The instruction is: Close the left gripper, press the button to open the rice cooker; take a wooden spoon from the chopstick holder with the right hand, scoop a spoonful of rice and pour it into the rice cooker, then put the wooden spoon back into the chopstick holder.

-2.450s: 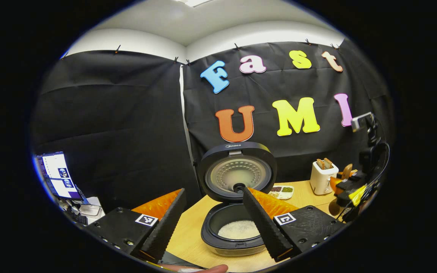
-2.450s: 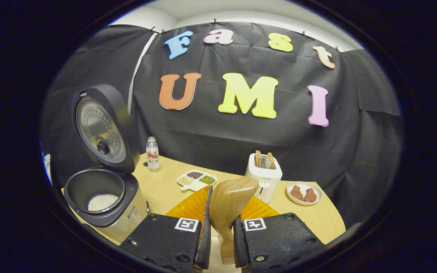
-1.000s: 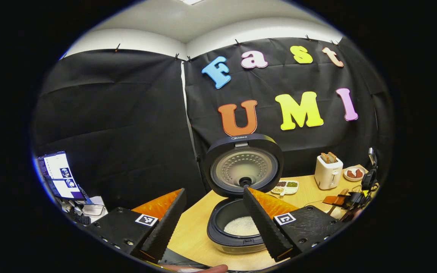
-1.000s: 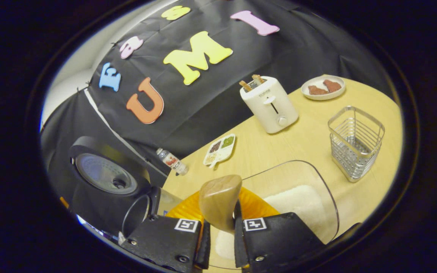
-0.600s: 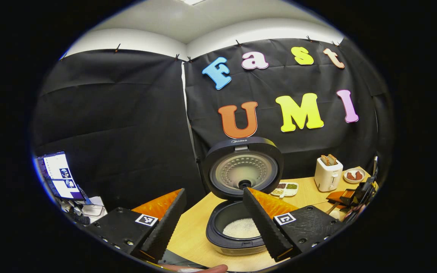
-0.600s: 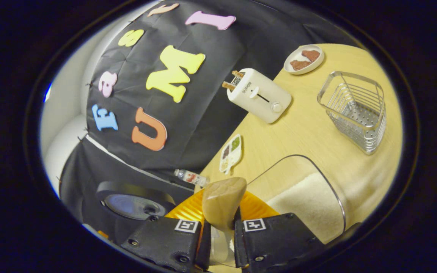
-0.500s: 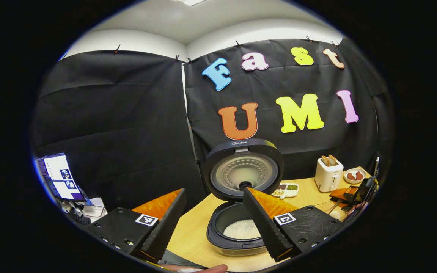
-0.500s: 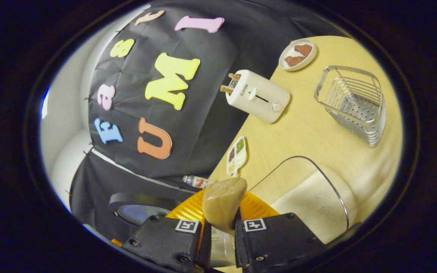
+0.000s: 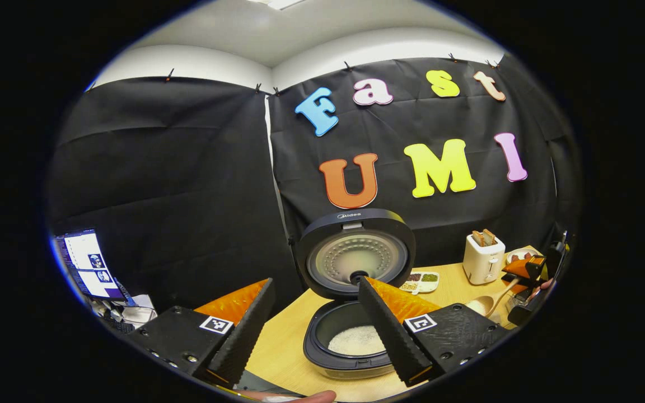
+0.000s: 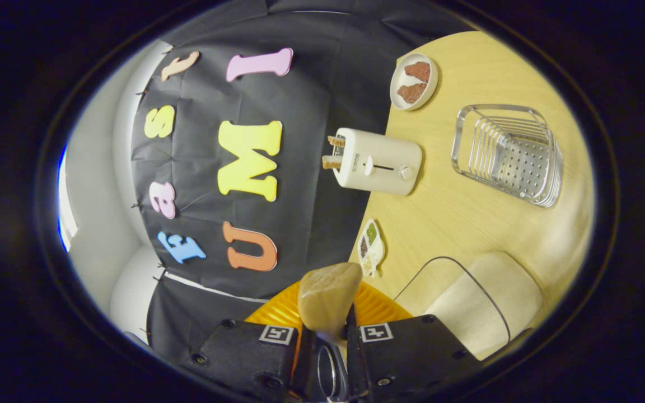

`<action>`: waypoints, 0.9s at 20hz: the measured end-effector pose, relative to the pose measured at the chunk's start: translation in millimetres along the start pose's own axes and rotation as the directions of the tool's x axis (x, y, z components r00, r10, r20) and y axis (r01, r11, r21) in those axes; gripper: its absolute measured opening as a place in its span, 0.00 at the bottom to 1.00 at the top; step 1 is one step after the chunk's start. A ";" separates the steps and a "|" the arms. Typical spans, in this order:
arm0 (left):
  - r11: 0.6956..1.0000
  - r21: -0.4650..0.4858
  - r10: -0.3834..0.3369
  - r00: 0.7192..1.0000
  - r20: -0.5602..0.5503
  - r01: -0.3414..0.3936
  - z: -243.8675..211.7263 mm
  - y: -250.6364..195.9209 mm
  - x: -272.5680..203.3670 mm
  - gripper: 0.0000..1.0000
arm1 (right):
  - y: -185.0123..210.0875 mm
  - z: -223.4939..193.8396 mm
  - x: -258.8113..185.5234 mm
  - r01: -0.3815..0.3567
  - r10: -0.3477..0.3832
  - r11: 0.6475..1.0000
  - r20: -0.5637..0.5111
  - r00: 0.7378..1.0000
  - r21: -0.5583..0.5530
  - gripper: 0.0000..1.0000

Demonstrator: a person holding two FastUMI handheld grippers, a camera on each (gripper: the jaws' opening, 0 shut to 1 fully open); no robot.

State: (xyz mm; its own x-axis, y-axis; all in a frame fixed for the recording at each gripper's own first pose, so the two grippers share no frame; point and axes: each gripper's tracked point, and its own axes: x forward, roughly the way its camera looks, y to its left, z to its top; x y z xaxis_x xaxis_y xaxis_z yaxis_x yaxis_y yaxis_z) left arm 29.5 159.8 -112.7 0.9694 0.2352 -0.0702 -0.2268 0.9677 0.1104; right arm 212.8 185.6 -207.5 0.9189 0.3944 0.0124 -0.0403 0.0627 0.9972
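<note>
Rolled further sideways since a moment ago, right gripper [image 10: 325, 341] fingers pinching wooden spoon [image 10: 327, 302]; left gripper [image 9: 316, 327] fingers spread. Risk: missing chopstick holder [image 10: 510, 154], spoon clattering onto counter [image 10: 457, 224].

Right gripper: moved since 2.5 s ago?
Yes. The right gripper, shut on the wooden spoon, rolled sideways and swung from the rice cooker toward the toaster side.

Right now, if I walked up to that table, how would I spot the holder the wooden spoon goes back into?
Find the white toaster by the black cloth wall. The chopstick holder stands on the wooden table just in front of it. It is the one shiny wire basket with a perforated bottom, unlike the small plate nearby.
</note>
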 end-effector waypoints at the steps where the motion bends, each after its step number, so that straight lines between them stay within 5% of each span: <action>1: 1.000 -0.002 0.000 1.000 0.001 0.000 0.8 0.1 0.5 0.95 | -0.7 2.7 -1.2 0.003 -0.003 1.000 0.006 1.000 0.012 0.29; 9: 1.000 0.003 0.001 1.000 0.000 -0.001 -0.2 2.1 0.2 0.95 | 5.6 13.8 -8.8 -0.011 0.009 0.998 0.025 1.000 0.070 0.29; 18: 1.000 -0.011 0.029 1.000 0.000 -0.029 -0.1 16.7 0.9 0.95 | 79.2 -22.4 -2.7 -0.073 0.075 0.995 -0.034 0.997 0.074 0.29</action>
State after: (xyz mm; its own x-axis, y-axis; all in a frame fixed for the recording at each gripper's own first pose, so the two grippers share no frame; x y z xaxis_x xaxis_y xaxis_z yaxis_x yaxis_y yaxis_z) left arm 26.6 176.2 -111.1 0.9624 0.2634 -0.0670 -0.2561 0.9613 0.1011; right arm 198.4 210.1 -130.1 0.8993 0.4291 0.0849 -0.0776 -0.0344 0.9964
